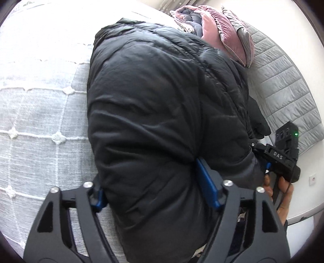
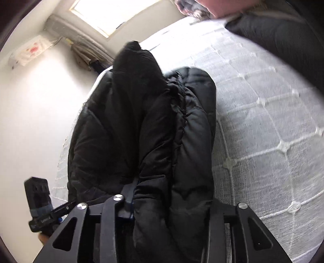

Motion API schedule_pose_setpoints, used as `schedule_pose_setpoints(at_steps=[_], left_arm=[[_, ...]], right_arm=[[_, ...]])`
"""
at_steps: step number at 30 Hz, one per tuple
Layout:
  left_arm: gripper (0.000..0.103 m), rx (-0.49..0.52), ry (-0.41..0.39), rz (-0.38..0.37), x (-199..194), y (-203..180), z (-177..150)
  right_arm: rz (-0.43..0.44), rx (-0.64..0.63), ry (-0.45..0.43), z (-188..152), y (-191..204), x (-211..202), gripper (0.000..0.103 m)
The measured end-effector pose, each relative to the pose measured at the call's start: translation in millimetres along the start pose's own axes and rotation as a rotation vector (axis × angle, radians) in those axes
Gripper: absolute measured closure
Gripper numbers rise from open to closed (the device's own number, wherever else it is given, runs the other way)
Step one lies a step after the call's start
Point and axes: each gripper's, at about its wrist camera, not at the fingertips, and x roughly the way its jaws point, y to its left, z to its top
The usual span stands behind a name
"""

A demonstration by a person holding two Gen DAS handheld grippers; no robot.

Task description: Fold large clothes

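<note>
1. Work surface: I see a bed covered by a pale bedspread [image 1: 40, 125] with a raised white grid and small knots at the crossings.
2. Task item: a black puffer jacket [image 1: 162, 105] lies on the bedspread, bunched into a thick, rounded bulk. In the left wrist view it fills the centre of the frame; in the right wrist view it runs from the jaws away toward the far edge of the bed.
3. Left gripper [image 1: 158, 186]: the jaws stand fairly wide, one on each side of the jacket's near end. The blue pad [image 1: 208, 182] on the right-hand finger lies against the fabric; the other finger's pad is mostly hidden by the padding. I read this as a wide grip on the thick fold.
4. Right gripper [image 2: 172, 194]: the jaws are drawn partly together around a gathered fold of the jacket. One finger [image 2: 128, 194] presses into the cloth; the opposite finger is buried under the padding.
5. In the left wrist view, the right gripper's black body shows at the right, at the jacket's edge, with part of a hand [image 1: 283, 194] around its handle.
6. Surroundings: pink and grey cushions [image 1: 228, 38] lie at the head of the bed, beside a grey quilted headboard [image 1: 283, 81]. A window [image 2: 121, 14] shows in the right wrist view.
</note>
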Motion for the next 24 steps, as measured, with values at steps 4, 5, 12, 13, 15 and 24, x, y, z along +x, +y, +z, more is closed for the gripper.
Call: schedule_pose_setpoints(at_steps=[4, 5, 12, 13, 15, 24], left_arm=[[0.049, -0.018, -0.004, -0.01, -4, 2, 7], [0.054, -0.027, -0.007, -0.022, -7, 6, 8], [0.065, -0.005, -0.083, 0.003, -23, 4, 15], [0.065, -0.011, -0.085, -0.002, -25, 5, 14], [0.066, -0.028, -0.088, -0.013, -26, 9, 14], [0.07, -0.033, -0.127, -0.002, -35, 8, 15]], right_arm=[[-0.014, -0.051, -0.051, -10, 17, -7, 0.074], [-0.018, -0.052, -0.055, -12, 18, -7, 0.074], [-0.025, -0.109, -0.128, -20, 36, -14, 0.079], [-0.028, -0.113, -0.131, -23, 38, -16, 0.079], [-0.042, -0.117, -0.135, -26, 42, -15, 0.079], [-0.093, -0.156, -0.179, -35, 59, -23, 0.08]])
